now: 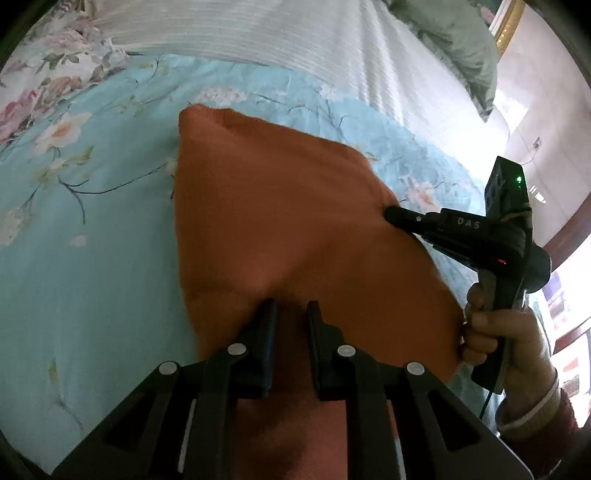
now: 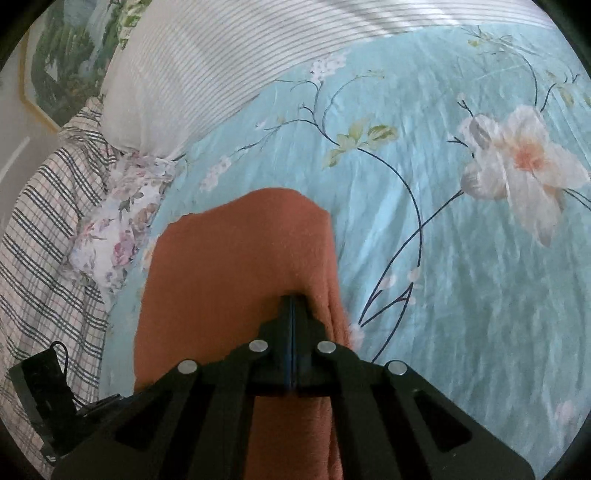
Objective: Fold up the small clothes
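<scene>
An orange knitted garment (image 1: 277,206) lies on a light blue floral bedsheet (image 1: 92,258), with its near part raised toward me. My left gripper (image 1: 292,306) sits at the garment's near edge, its fingers close together with bunched orange fabric pinched between them. My right gripper (image 1: 388,214) reaches in from the right, held by a person's hand (image 1: 491,332), its tip clamped on the garment's right edge. In the right wrist view the right gripper (image 2: 291,299) has its fingers pressed together on a fold of the orange garment (image 2: 236,258), which hangs below them.
A white striped quilt (image 1: 258,33) lies along the far side of the bed. A floral pillow (image 2: 118,229) and a plaid cloth (image 2: 44,229) lie at the left in the right wrist view. Bare blue bedsheet (image 2: 461,277) spreads to the right of the garment.
</scene>
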Demonstrator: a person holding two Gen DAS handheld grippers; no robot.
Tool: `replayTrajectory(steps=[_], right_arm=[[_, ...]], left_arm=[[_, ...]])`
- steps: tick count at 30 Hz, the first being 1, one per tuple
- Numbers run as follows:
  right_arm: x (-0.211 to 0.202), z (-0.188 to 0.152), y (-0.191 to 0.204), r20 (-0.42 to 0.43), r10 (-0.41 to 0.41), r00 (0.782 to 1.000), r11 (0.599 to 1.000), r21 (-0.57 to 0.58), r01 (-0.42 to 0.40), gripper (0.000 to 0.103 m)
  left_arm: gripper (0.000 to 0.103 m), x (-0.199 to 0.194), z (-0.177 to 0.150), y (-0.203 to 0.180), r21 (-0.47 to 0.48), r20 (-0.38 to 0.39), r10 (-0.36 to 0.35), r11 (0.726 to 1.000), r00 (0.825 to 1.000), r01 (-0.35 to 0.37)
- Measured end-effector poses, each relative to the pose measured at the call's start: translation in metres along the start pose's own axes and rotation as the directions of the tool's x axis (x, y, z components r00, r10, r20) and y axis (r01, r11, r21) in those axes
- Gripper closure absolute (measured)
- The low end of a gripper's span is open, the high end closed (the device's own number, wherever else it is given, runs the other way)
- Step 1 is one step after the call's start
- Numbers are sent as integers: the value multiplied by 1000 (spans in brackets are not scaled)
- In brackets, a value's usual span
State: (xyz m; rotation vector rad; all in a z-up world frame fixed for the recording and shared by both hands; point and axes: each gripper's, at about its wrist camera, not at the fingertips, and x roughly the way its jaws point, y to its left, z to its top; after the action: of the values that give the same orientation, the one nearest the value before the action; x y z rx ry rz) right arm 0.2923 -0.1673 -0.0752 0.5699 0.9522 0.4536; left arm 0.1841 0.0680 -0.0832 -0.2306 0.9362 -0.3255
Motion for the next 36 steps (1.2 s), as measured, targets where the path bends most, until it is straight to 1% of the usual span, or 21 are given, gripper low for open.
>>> replayTrajectory(steps=[1,3,6,7,8,9,10,12,13,14,16,18,20,22,25,27,28,31,34,35,36], right_arm=[[-6,-3,5,-3,2,1000,1000,-5,-2,99],[-23,-17,16,-22,39,999,998,-41,-40,99],[-44,-49,32,-61,83,995,989,-120,-90,99],[-49,-59,35,-74,80,994,985,-145,-90,97],[-50,-70,36,-86,42,995,983,-172,-56,86],[-47,-82,32,-94,-41,995,980,-199,22,79],[-43,-91,22,-95,-74,993,977,-206,53,80],[-45,-96,6,-72,-44,996,988,-154,32,88],[-46,-95,1,-65,-47,997,991,-127,39,101],[-48,-93,-2,-60,-57,997,993,-104,51,103],[-52,-90,3,-63,-56,996,995,-85,51,100],[-62,-81,26,-20,-61,998,984,-167,57,99],[-60,-63,40,2,-50,999,981,-187,50,98],[-50,-45,47,-4,-31,1000,984,-178,30,97],[-17,-21,51,-19,-28,999,990,-142,25,97],[9,-12,42,-30,-164,986,979,-131,159,97],[16,-11,31,-16,-184,983,978,-107,181,103],[15,-12,13,7,-143,990,989,-34,143,103],[3,-15,12,13,-126,992,992,-23,126,103],[-3,-18,13,11,-107,994,994,-17,107,99],[-10,-21,16,12,-97,995,995,-14,97,99]], left_arm=[[87,-6,-5,0,-4,2,-18,1000,1000,18],[87,-21,-16,2,0,4,-39,999,999,39],[85,-42,-40,-4,32,23,-44,999,999,43],[85,-48,-48,-4,38,28,-37,999,999,36],[85,-49,-55,-4,38,25,-30,999,999,29],[85,-46,-62,-2,33,10,-27,999,1000,27],[85,-39,-69,0,23,-11,-20,1000,1000,20],[85,-34,-77,1,7,-20,-14,1000,1000,14],[85,-36,-79,-2,10,-5,-2,1000,1000,2],[85,-37,-79,-4,19,-5,7,1000,1000,-7],[85,-41,-79,-9,34,-8,22,999,1000,-21],[84,-50,-78,-9,34,1,5,999,1000,-5],[84,-58,-73,-6,20,25,10,1000,1000,-10],[84,-63,-72,-1,6,39,0,1000,999,0],[84,-61,-75,4,0,18,7,1000,1000,-7],[84,-54,-79,3,4,-2,13,1000,1000,-13],[84,-51,-81,3,5,-10,11,1000,1000,-11],[84,-49,-84,1,7,-7,17,1000,1000,-16],[84,-47,-83,-1,2,-6,31,1000,1000,-31],[83,-48,-82,-2,-8,-4,31,999,1000,-31],[80,-50,-82,-3,-12,1,27,1000,1000,-27]])
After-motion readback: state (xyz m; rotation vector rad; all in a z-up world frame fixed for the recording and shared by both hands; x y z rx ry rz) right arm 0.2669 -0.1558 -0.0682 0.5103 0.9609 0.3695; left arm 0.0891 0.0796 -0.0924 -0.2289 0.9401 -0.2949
